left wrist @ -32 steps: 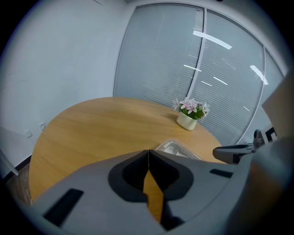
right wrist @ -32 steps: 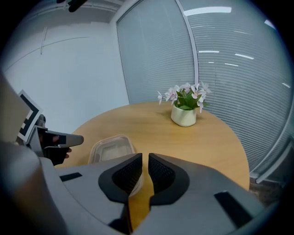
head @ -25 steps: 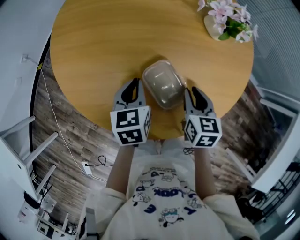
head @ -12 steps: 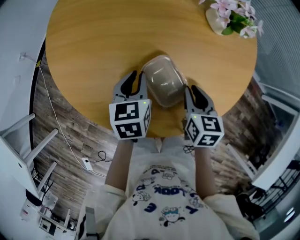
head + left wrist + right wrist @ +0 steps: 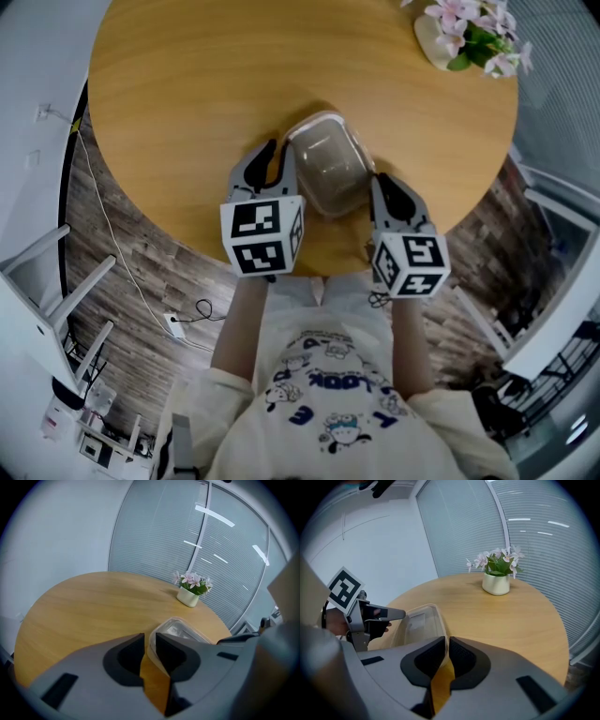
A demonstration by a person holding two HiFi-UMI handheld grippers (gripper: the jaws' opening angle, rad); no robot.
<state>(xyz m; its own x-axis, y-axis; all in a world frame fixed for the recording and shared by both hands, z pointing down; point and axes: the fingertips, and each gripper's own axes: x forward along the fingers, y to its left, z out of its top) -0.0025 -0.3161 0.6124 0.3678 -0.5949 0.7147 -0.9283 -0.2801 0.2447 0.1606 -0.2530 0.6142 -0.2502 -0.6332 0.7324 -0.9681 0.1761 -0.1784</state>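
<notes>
Bench (image 5: 216,75): round, wood-topped. A clear plastic container (image 5: 328,173) sits near its front edge, between our two grippers.

Left gripper (image 5: 278,155): at the container's left side. In the left gripper view the jaws (image 5: 149,641) stand only a narrow gap apart. The container's (image 5: 180,631) thin rim runs into that gap and lies against the right-hand jaw. We read this as gripping the rim.

Right gripper (image 5: 384,183): at the container's right side. In the right gripper view the jaws (image 5: 446,644) are almost together and pinch the near rim of the container (image 5: 417,625). The left gripper (image 5: 370,616) shows on the container's far side.

Also noted: a small white pot of pink flowers (image 5: 464,33) at the far right edge of the bench, well apart from the container.
</notes>
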